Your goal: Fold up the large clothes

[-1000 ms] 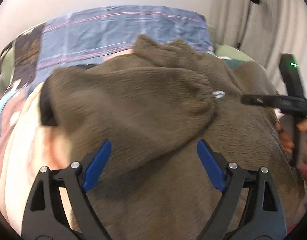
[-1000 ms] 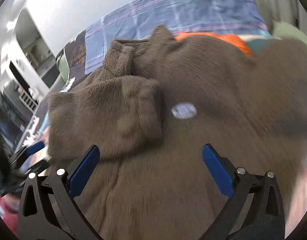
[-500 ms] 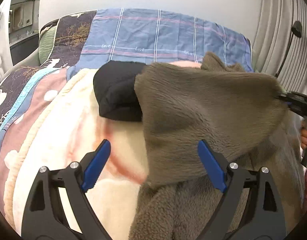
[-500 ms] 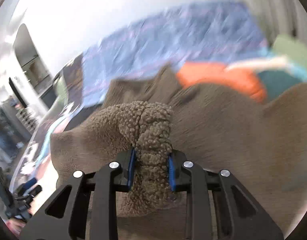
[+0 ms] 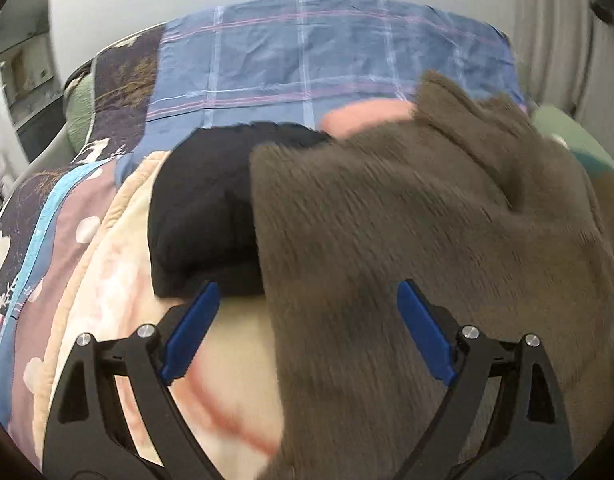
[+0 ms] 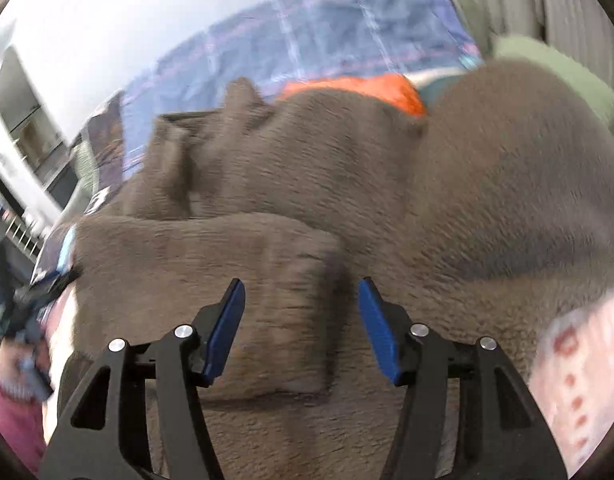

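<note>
A large brown fleece garment (image 5: 427, 240) lies spread on the bed; in the right wrist view (image 6: 387, 200) it fills most of the frame, with a sleeve (image 6: 211, 276) folded across its body. My left gripper (image 5: 307, 328) is open and empty, hovering over the garment's left edge. My right gripper (image 6: 301, 328) is open and empty, just above the end of the folded sleeve.
A black garment (image 5: 203, 216) lies on the cream and pink blanket (image 5: 119, 300) left of the fleece. A blue plaid sheet (image 5: 307, 56) covers the far bed. An orange item (image 6: 367, 88) and a green pillow (image 6: 555, 68) lie behind the fleece.
My right gripper was shut on the fleece sleeve half a second ago; it has let go and opened, and the sleeve now lies folded across the garment. The left gripper stayed open.
</note>
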Available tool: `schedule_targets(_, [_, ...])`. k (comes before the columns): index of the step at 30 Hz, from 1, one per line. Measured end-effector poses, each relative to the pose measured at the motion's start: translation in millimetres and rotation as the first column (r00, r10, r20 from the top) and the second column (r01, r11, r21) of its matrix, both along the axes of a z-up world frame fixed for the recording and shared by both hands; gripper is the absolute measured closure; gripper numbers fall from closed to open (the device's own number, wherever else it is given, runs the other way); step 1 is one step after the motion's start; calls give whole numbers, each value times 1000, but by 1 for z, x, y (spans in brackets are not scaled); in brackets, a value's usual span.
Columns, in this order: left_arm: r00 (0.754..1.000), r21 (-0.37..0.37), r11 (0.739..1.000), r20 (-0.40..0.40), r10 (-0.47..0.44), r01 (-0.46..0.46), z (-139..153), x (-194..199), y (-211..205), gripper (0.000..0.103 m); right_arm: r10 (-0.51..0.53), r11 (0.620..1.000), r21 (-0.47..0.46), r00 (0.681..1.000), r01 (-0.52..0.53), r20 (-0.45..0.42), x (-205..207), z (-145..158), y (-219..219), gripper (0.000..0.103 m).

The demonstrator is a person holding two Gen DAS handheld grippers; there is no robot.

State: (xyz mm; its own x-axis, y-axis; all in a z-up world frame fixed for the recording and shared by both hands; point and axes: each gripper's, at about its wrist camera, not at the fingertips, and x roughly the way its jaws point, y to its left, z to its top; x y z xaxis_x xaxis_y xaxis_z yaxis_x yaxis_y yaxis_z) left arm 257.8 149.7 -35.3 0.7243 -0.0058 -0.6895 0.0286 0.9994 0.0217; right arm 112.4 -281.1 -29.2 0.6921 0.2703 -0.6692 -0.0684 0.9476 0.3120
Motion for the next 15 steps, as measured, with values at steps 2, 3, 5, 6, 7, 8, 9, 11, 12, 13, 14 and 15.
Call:
schedule_targets(2, [998, 65, 997, 51, 45, -48, 0, 21, 1, 23, 84, 996, 22, 996, -85, 34, -2, 3, 15, 44])
schedule_targets(3, [995, 149, 985, 65, 75, -84, -5, 31, -2, 24, 134, 990, 39, 990, -135, 37, -2, 0, 25, 44])
schedule_targets(5, [989, 354, 924, 74, 126, -144, -26, 54, -8, 23, 209, 976, 59, 978, -208, -11, 0, -20, 43, 45])
schedule_targets(6, [991, 394, 909, 62, 121, -135, -36, 60, -10, 22, 201, 980, 28, 978, -199, -63, 7, -38, 51, 45])
schedule_targets(7, [992, 421, 898, 64, 112, -129, -44, 62, -13, 22, 187, 982, -11, 979, -188, -85, 16, -56, 57, 47])
schedule_targets(8, [991, 438, 889, 80, 110, -134, -46, 60, -16, 22, 185, 981, -52, 981, -188, -62, 15, -66, 61, 48])
schedule_targets(9, [990, 449, 882, 93, 110, -140, -46, 57, -18, 23, 189, 977, -93, 981, -191, -30, 12, -72, 64, 48])
schedule_targets(11, [989, 457, 878, 103, 105, -140, -38, 48, -20, 24, 188, 974, -129, 982, -189, -15, 6, -69, 70, 43])
schedule_targets(12, [989, 443, 885, 106, 105, -141, -31, 43, -19, 24, 195, 971, -140, 981, -194, -8, 4, -66, 72, 41])
schedule_targets(13, [988, 385, 912, 115, 105, -142, -16, 33, -17, 24, 208, 968, -142, 978, -207, -1, 2, -65, 73, 38])
schedule_targets(14, [987, 299, 945, 126, 100, -134, 1, 23, -15, 24, 213, 967, -141, 977, -211, 0, 1, -65, 74, 37])
schedule_targets(15, [986, 178, 979, 146, 78, -104, 21, 9, -15, 24, 211, 969, -134, 977, -209, 0, -1, -64, 72, 37])
